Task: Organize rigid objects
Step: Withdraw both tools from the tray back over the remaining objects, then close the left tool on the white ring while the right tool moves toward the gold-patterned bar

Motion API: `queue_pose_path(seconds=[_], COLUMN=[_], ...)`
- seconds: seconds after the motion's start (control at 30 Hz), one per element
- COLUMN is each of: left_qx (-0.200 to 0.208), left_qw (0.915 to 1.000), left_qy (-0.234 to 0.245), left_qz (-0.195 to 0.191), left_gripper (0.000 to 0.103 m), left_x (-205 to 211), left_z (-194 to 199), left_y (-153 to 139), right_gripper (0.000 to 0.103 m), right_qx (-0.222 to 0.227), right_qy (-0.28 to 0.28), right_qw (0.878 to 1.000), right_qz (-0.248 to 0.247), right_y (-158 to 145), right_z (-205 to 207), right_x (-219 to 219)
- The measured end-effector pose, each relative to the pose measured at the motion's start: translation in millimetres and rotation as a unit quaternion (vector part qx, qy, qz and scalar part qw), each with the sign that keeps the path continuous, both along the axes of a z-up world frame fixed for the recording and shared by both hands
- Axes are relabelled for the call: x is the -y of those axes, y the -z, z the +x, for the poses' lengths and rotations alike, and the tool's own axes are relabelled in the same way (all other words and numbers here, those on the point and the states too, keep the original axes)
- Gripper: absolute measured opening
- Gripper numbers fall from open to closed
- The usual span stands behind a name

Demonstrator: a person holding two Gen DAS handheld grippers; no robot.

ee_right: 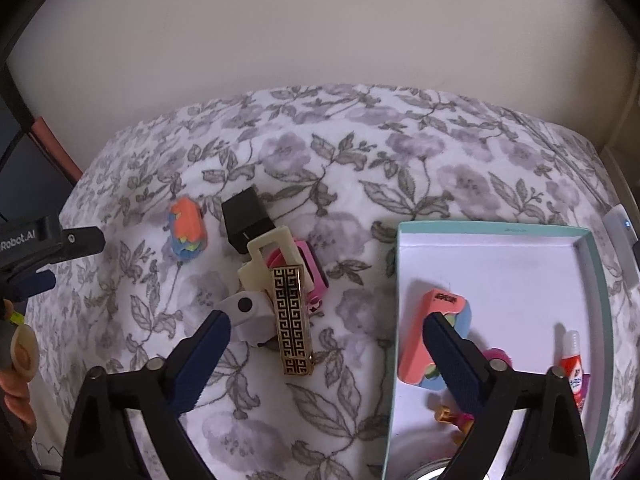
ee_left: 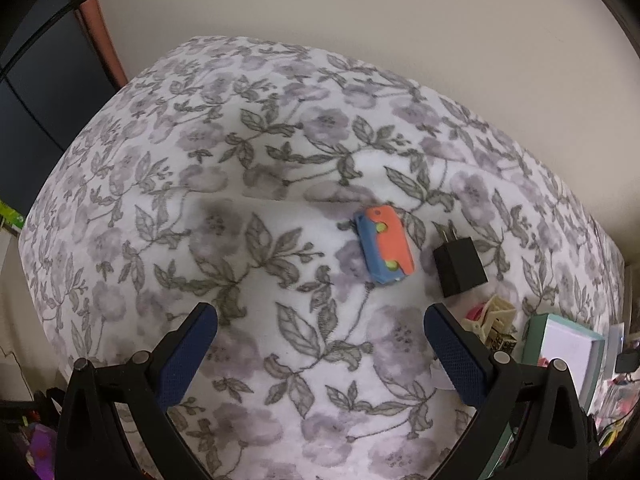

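An orange and blue block (ee_left: 384, 243) lies on the flowered cloth (ee_left: 240, 200) beside a black plug adapter (ee_left: 459, 271). My left gripper (ee_left: 320, 322) hovers open just short of them, nothing between its fingers. In the right wrist view, my right gripper (ee_right: 326, 328) stands open above a gold and black patterned bar (ee_right: 293, 322), which lies in a heap with a cream plastic frame (ee_right: 266, 258), a pink piece (ee_right: 310, 266) and a white clip (ee_right: 248, 314). Its pads touch nothing. The teal box (ee_right: 596, 280) holds another orange and blue block (ee_right: 430, 320) and a glue tube (ee_right: 574, 364).
The same orange block (ee_right: 188, 230) and black adapter (ee_right: 246, 218) show left of the heap, with the left gripper (ee_right: 48, 256) beyond them. A cream wall backs the cloth. Dark furniture (ee_left: 36, 92) stands at far left. A white device (ee_right: 622, 240) lies right of the box.
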State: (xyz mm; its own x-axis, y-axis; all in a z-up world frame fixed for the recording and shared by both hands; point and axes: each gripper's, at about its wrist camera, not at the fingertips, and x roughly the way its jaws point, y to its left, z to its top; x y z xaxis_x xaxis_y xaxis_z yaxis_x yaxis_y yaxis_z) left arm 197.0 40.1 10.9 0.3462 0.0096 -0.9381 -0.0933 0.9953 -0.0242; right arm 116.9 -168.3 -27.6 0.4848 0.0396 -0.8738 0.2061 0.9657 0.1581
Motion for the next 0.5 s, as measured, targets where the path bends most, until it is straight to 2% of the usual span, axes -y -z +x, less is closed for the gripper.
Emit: queue_pose_path(seconds=[0.2, 0.37, 0.5], left_qx=[-0.028, -0.043, -0.049], left_qw=[0.9989, 0.9967, 0.9956], left_qy=[0.037, 0.069, 0.080], left_qz=[0.001, 0.010, 0.001], left_gripper=[0.103, 0.103, 0.103], left_x=[25, 46, 55], left_z=[0, -4, -6], left_y=[16, 26, 28], right_gripper=[0.090, 0.089, 0.089], right_qx=[-0.013, -0.017, -0.013], right_qy=[-0.001, 0.012, 0.025], right_qw=[1.000, 1.000, 0.999], right_qz=[0.001, 0.007, 0.018], right_y=[9, 9, 6], right_z=[1, 0, -3], right_x=[1, 12, 25])
